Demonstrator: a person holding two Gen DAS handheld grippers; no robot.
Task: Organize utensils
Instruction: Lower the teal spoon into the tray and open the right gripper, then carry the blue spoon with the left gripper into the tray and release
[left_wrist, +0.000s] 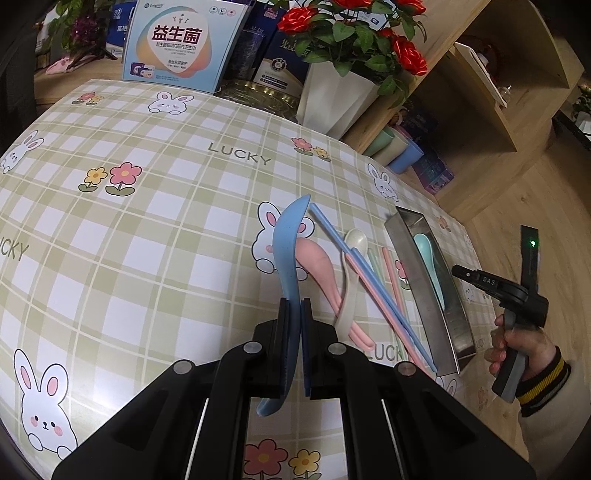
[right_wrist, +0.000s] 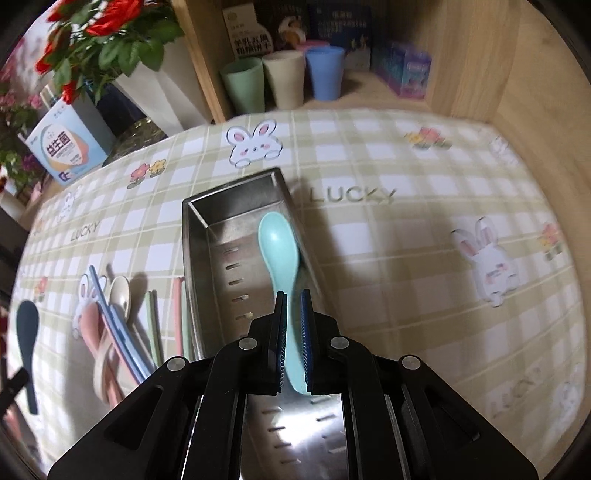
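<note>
Utensils are mostly unsorted: right tongs (right_wrist: 293, 310) grip a teal spoon (right_wrist: 277, 251) inside the steel tray (right_wrist: 192, 236), left tongs (left_wrist: 294, 314) clench a blue spoon (left_wrist: 286, 251), while others (left_wrist: 354, 288) lie on the table (left_wrist: 147, 221).

A green-and-white checked surface (left_wrist: 147, 229) printed with rabbits and flowers carries a blue spoon (left_wrist: 286, 251), pink spoon (left_wrist: 317, 258), cream spoon (left_wrist: 356, 240) and silver tray (right_wrist: 221, 236) with a mint spoon (right_wrist: 277, 251).

tablecloth (left_wrist: 147, 229) is showing "LUCKY" (repeated across the checks) | blue-white box (left_wrist: 177, 40) is reading "益生菌" | right gripper (left_wrist: 466, 274) is displaying "DAS"
</note>
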